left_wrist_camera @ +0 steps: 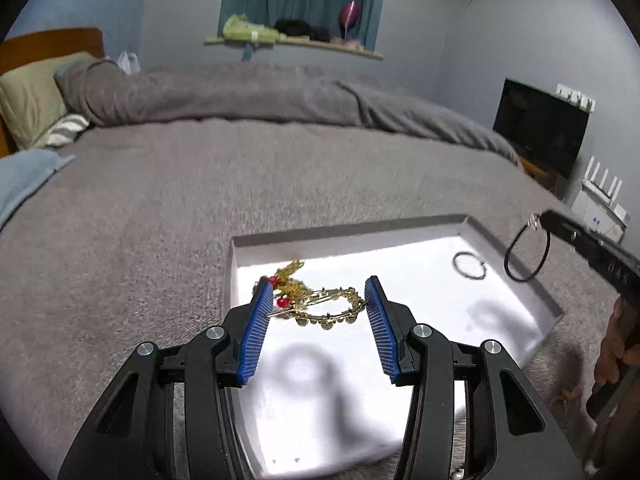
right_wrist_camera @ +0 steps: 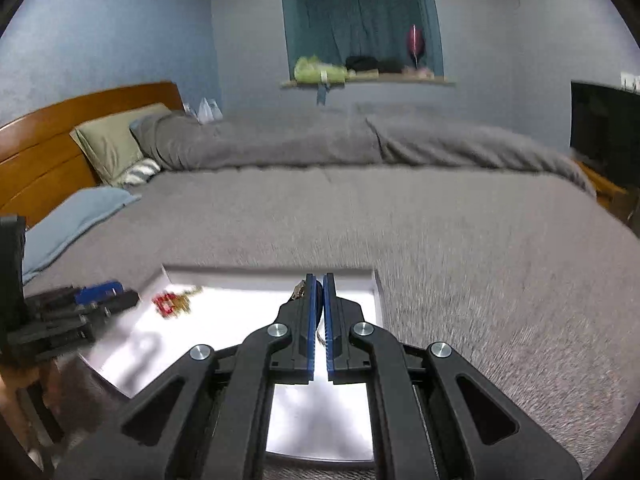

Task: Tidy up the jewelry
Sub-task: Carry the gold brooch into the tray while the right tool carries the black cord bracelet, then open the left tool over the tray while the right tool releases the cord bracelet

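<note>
A white shallow tray point(left_wrist_camera: 516, 300) lies on the grey bed. In it lie a gold beaded hair clip point(left_wrist_camera: 332, 310) with gold and red ornaments point(left_wrist_camera: 286, 280), and a thin silver ring point(left_wrist_camera: 469, 266). My left gripper point(left_wrist_camera: 318, 294) is open above the tray, its blue pads on either side of the gold clip. My right gripper point(right_wrist_camera: 319, 280) is shut on a black cord loop point(left_wrist_camera: 527, 254) with a small metal clasp, which dangles over the tray's right rim. The red and gold ornaments also show in the right wrist view point(right_wrist_camera: 172, 303).
The tray point(right_wrist_camera: 374, 280) sits near the front edge of the grey blanket point(left_wrist_camera: 200, 200). Pillows point(right_wrist_camera: 108, 144) and a wooden headboard point(right_wrist_camera: 48, 148) are at the left. A black monitor point(left_wrist_camera: 540, 128) stands at the right. A window ledge point(right_wrist_camera: 360, 76) holds odd items.
</note>
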Available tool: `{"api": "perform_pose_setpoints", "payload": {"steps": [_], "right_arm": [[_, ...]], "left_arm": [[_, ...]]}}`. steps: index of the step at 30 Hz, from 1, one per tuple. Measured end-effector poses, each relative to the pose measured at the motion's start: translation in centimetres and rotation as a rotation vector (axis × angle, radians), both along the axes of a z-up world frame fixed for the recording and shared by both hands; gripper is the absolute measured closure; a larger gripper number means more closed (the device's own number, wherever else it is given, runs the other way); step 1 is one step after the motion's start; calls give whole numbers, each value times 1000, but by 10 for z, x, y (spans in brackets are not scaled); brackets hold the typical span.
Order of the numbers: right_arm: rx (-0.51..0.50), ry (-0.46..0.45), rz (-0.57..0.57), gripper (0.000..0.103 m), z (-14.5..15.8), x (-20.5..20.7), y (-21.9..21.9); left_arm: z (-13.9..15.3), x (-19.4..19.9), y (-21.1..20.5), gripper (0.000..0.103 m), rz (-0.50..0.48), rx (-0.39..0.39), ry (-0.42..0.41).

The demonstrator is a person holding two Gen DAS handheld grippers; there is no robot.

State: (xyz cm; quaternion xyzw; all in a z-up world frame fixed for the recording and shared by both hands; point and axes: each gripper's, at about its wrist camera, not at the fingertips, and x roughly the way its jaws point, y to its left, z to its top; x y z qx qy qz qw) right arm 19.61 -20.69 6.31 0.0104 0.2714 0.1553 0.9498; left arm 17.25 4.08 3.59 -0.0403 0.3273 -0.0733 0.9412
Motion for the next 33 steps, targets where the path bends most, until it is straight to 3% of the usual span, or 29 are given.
{"api": "perform_pose_setpoints", "payload": {"steps": [7, 25, 33], "right_arm": [[-76, 116, 6, 100, -37, 11, 2], [-280, 157, 21, 100, -59, 14, 28], [-267, 157, 21, 99, -59, 14, 24]], "left_arm": [[-24, 5, 0, 54, -33, 20, 75], [-47, 14, -17, 54, -48, 157, 140], [-47, 14, -19, 53, -50, 156, 138]]}}
